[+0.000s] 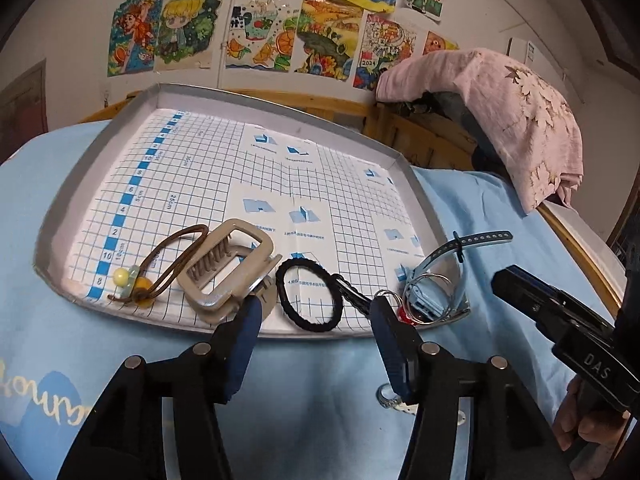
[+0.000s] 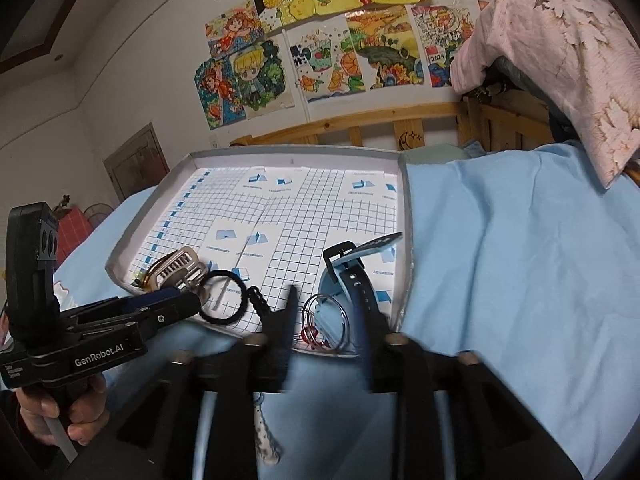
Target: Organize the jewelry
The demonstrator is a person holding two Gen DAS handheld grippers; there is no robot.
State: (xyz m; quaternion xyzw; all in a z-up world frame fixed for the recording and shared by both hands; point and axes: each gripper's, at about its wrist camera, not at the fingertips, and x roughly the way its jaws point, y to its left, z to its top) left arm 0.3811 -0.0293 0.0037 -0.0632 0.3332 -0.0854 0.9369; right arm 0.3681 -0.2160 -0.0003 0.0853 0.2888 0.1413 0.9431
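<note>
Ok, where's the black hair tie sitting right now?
In the left wrist view the black hair tie lies flat near the tray's front edge, between the beige claw clip and the blue watch.

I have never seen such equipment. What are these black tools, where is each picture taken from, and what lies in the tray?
There is no robot: a person holds a two-finger gripper in each hand, each with a camera looking along its fingers. One picture comes from the left gripper, the other from the right gripper. Both are open and hold nothing. The tray, on a blue sheet, holds a beige hair clip, a black hair tie, a brown beaded cord, a blue watch and thin rings.
</note>
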